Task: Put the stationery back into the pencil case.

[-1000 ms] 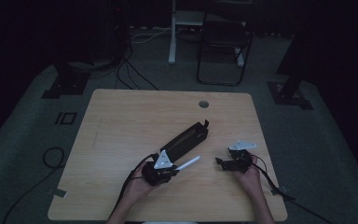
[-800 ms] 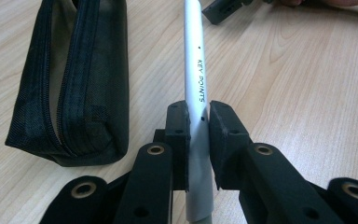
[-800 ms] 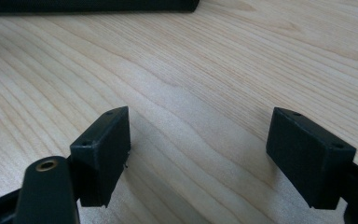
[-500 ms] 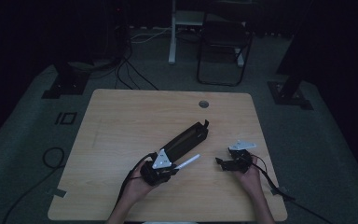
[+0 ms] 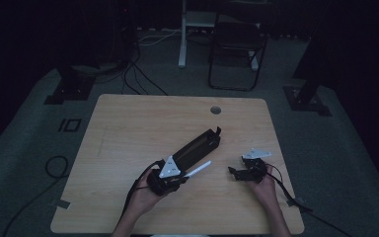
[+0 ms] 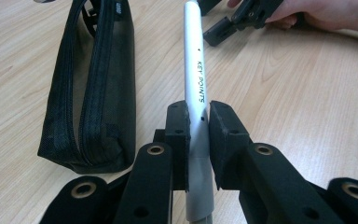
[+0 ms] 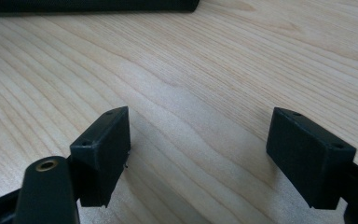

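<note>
A white pen [image 6: 193, 60] marked "KEY POINTS" is clamped between the jaws of my left gripper [image 6: 198, 126], sticking out forward over the table. In the high view the same pen [image 5: 197, 169] points right from the left gripper [image 5: 177, 177]. A long black zip pouch [image 5: 196, 148] lies diagonally just beyond it; in the left gripper view the pouch [image 6: 93, 88] lies to the left of the pen, its zip facing up. My right gripper [image 7: 198, 140] rests low over bare wood, jaws wide apart, nothing between them. It sits at the table's right [image 5: 237, 173].
The wooden table [image 5: 143, 128] has a round cable hole [image 5: 215, 109] near its far edge. A chair [image 5: 237, 44] and stands sit on the floor beyond. The other hand and gripper [image 6: 242, 18] appear at the top of the left gripper view.
</note>
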The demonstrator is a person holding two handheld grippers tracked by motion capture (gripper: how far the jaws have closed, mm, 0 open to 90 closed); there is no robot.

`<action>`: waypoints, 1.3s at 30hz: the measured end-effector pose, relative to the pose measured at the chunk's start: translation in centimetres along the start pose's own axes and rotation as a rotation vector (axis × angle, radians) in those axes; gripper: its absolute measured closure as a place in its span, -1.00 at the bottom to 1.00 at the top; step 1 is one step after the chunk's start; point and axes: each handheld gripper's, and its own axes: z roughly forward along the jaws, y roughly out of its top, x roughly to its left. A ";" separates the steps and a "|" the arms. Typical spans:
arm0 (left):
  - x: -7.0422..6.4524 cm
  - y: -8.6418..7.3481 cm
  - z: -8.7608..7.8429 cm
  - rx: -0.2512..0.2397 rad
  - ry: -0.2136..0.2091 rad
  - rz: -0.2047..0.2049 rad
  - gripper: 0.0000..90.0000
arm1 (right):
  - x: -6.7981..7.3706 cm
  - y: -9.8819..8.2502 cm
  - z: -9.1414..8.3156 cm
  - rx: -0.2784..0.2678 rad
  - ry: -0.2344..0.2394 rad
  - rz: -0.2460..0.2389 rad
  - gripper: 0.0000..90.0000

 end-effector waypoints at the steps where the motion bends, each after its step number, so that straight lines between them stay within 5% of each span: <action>1: 0.0 0.1 -0.1 -0.004 -0.004 0.001 0.76 | 0.0 0.0 0.0 0.000 0.000 0.000 -0.53; 15: -0.5 1.2 -1.4 -0.037 -0.026 -0.002 0.76 | 0.0 0.0 0.0 0.000 0.000 0.000 -0.53; 39: 0.5 2.5 -3.2 -0.099 0.044 -0.005 0.76 | 0.0 0.0 0.0 0.000 0.000 0.000 -0.53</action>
